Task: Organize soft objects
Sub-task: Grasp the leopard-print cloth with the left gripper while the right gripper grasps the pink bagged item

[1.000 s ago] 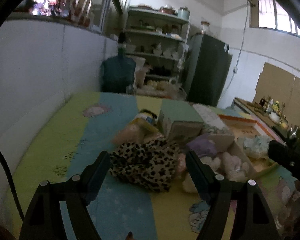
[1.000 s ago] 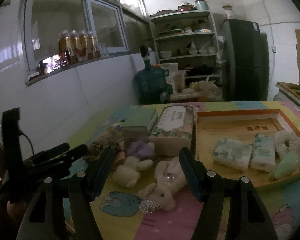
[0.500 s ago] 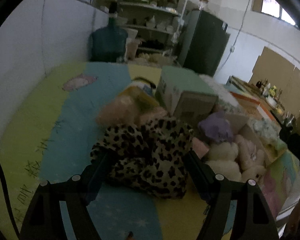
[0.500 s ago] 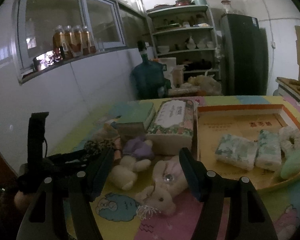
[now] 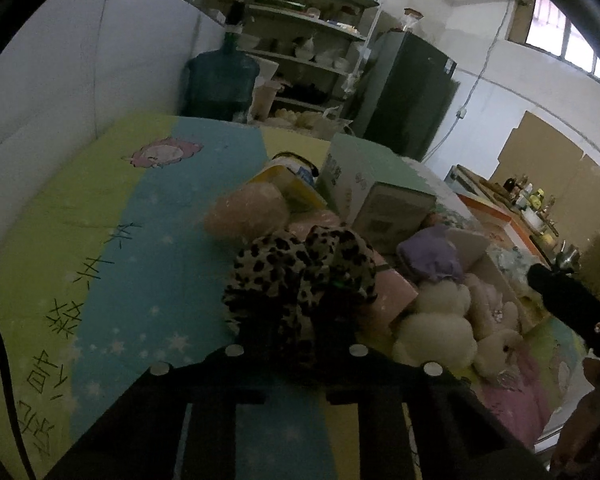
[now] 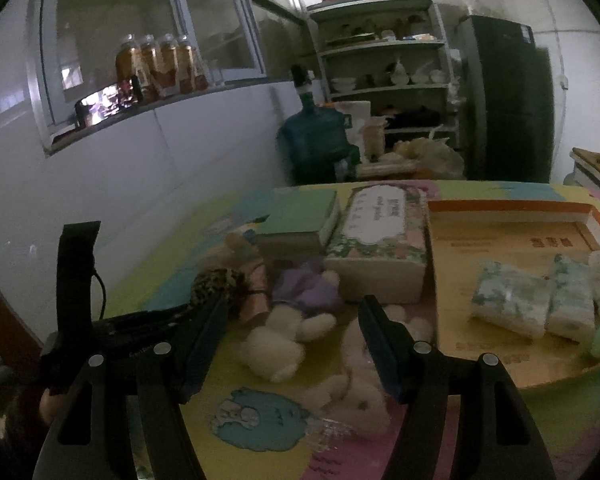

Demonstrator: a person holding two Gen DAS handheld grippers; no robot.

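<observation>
Left wrist: left gripper [image 5: 300,312] fingers just closed, pinching leopard cloth [image 5: 296,276]; right gripper [image 6: 292,340] fingers wide.

Blue water jug [image 6: 314,140] on the floor, white shelving unit [image 6: 384,60] just right of the jug, dark fridge [image 6: 504,96] beyond that, what look like amber jars [image 6: 160,66] on the window ledge left of the jug

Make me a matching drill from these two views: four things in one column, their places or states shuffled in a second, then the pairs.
1. leopard-print cloth
2. wrapped tissue packs
3. right gripper
4. purple plush

A. open, above the pale plush toys
B. in the orange-rimmed tray
C. pinched in the left gripper
D. in front of the flowered box

Pairs: 1-C, 2-B, 3-A, 4-D
</observation>
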